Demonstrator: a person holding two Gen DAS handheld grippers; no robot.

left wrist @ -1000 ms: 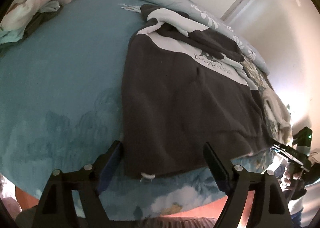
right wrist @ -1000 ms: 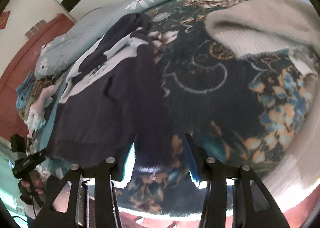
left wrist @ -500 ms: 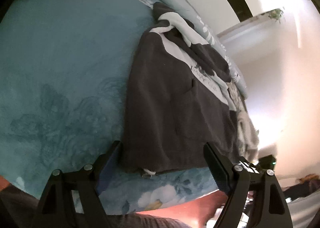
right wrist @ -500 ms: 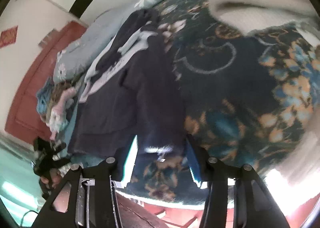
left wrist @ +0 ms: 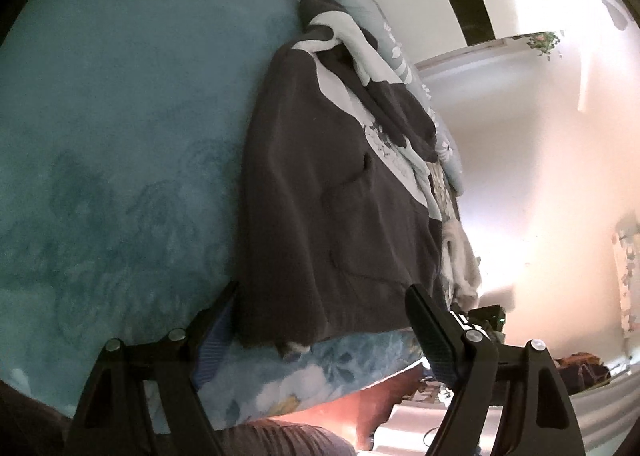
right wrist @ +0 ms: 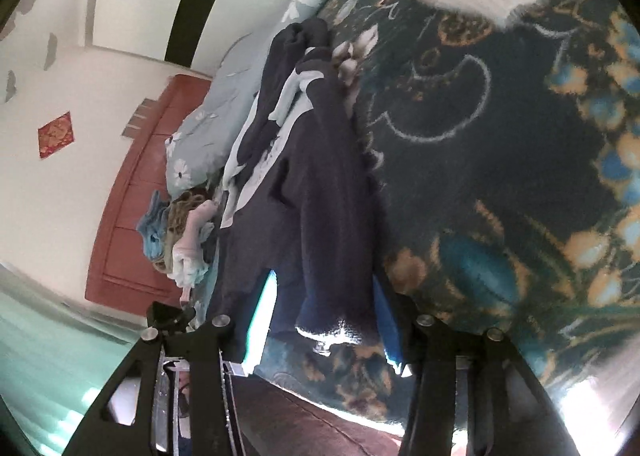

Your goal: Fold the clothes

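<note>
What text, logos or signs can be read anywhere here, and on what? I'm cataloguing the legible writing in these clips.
Nothing can be read for certain.
Dark print on the white chest band of the dark sweatshirt: too blurred and skewed to read.
Red square decoration on the white wall: gold pattern, no legible characters.
White marking on the other gripper's body, behind the left gripper's right-hand finger: too small to read.

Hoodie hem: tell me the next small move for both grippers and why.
Probably close both on the hem. The left gripper and right gripper are open, each straddling a bottom corner of the dark hoodie lying flat on the bed.
</note>
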